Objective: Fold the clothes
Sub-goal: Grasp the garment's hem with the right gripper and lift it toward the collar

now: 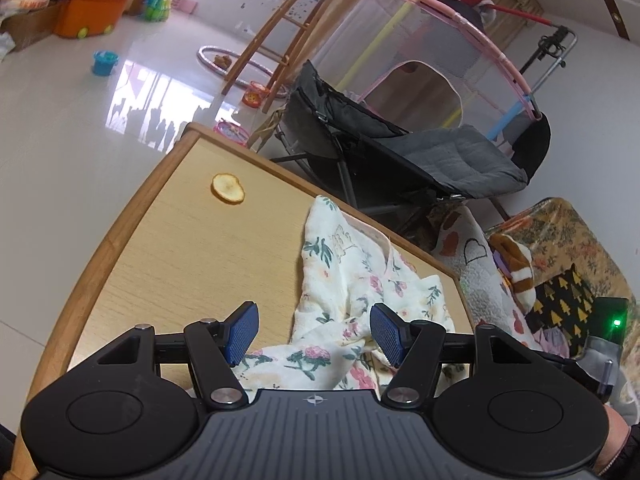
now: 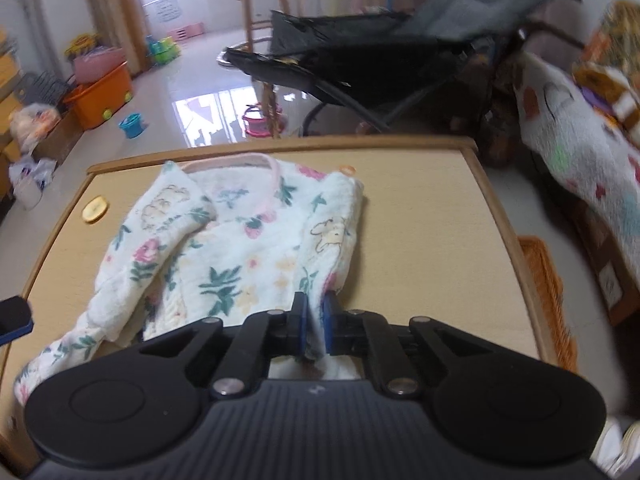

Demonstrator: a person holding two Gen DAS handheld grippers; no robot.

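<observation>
Nearest the right wrist camera, the right hand-held gripper (image 2: 315,330) is pinched narrow on the near hem of the floral baby garment (image 2: 240,248), a fold of cloth visibly trapped between the blue pads (image 2: 329,326). The left hand-held gripper (image 1: 313,334) stands wide, its pads hanging over the crumpled near part of the garment without pressing on it. The garment lies loosely spread on the wooden tabletop (image 2: 432,216), one sleeve already crossed over the chest and the pink-edged neckline toward the far edge. To fold cleanly, the left side likely needs a matching pinch on the hem, so both corners travel together toward the neckline without dragging. A round yellowish slice (image 1: 227,188) lies farther off on the tabletop, clear of the cloth.
</observation>
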